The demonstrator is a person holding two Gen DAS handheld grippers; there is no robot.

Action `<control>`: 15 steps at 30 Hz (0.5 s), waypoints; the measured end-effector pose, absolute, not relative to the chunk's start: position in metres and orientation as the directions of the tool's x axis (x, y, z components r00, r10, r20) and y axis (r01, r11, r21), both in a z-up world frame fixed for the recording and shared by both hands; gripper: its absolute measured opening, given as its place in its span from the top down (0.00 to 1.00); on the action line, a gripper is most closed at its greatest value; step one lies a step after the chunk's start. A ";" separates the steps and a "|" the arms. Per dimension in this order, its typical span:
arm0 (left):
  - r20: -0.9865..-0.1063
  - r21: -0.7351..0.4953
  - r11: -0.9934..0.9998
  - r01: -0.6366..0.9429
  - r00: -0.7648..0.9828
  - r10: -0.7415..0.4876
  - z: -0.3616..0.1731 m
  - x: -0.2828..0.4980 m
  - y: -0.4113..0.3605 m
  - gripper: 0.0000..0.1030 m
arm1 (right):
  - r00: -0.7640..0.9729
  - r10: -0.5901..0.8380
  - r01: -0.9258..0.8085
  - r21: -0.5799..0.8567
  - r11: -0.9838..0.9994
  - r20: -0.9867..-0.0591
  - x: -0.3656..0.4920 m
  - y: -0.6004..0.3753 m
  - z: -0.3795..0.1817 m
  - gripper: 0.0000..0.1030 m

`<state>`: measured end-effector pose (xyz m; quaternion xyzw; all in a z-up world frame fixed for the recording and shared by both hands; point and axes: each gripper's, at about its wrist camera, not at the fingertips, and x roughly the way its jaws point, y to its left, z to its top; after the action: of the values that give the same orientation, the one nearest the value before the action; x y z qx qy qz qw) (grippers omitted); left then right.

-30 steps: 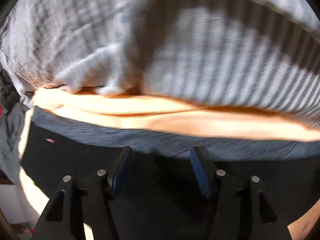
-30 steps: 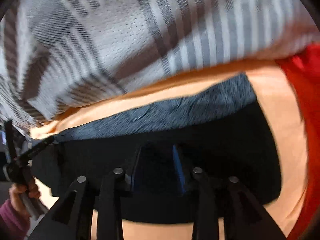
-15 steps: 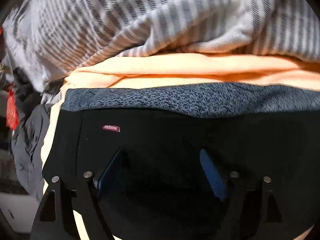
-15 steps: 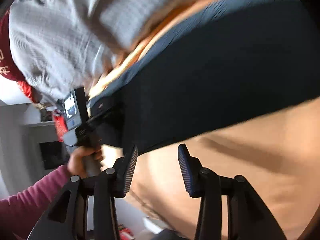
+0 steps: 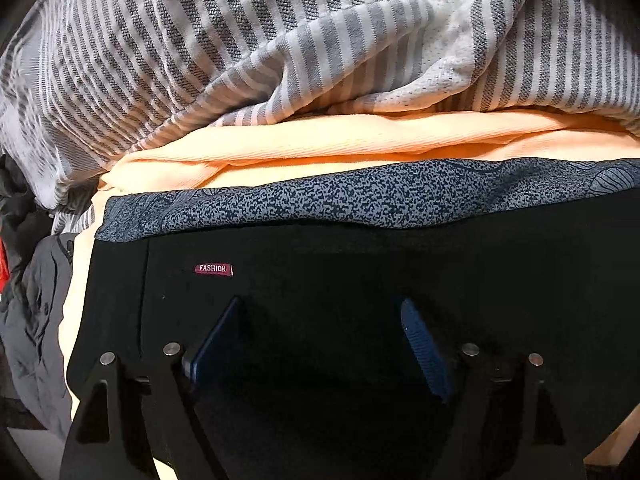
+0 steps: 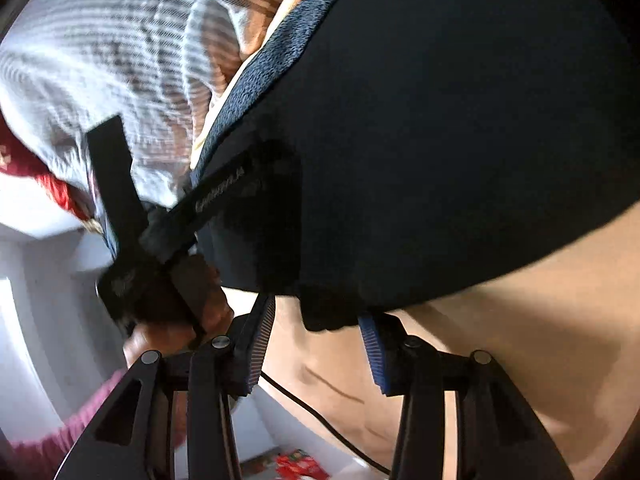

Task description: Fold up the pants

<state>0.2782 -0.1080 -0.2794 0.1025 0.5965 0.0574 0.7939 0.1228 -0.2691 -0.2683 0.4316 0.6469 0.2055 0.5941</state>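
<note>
Reading "FASHION" on maroon tag [image 5: 213, 269] of black pants [image 5: 360, 280]; left gripper [image 5: 320, 344] jaws apart, just widened; right gripper [image 6: 316, 344] grip unclear.

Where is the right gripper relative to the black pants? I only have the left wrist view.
Observer: The right gripper is at the near edge of the black pants. A corner of them hangs between its fingers. The jaws have just been closing but do not press the cloth.
Operator: Anything else near that edge?
Observer: A thin black cable runs below the fingers, by the tan surface that the pants lie on.
Operator: Any sign of the person?
Observer: A maroon sleeve shows at the lower left.
</note>
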 end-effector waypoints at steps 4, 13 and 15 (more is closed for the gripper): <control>-0.938 0.220 0.974 0.044 0.284 0.199 -0.280 0.281 -0.104 0.20 | 0.083 0.782 0.294 0.765 0.573 -0.618 0.127 -0.260 -0.258 0.94; -0.946 0.176 0.984 0.019 0.280 0.164 -0.261 0.289 -0.096 0.19 | 0.012 0.726 0.357 0.681 0.639 -0.688 0.087 -0.300 -0.247 0.95; -0.949 0.169 0.986 -0.009 0.269 0.165 -0.261 0.301 -0.089 0.19 | 0.055 0.677 0.302 0.658 0.690 -0.734 0.103 -0.316 -0.226 0.95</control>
<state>0.3005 -0.0889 -0.2614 0.0649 0.6022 0.0550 0.7938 0.1025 -0.3161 -0.2257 0.3646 0.6710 0.1493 0.6281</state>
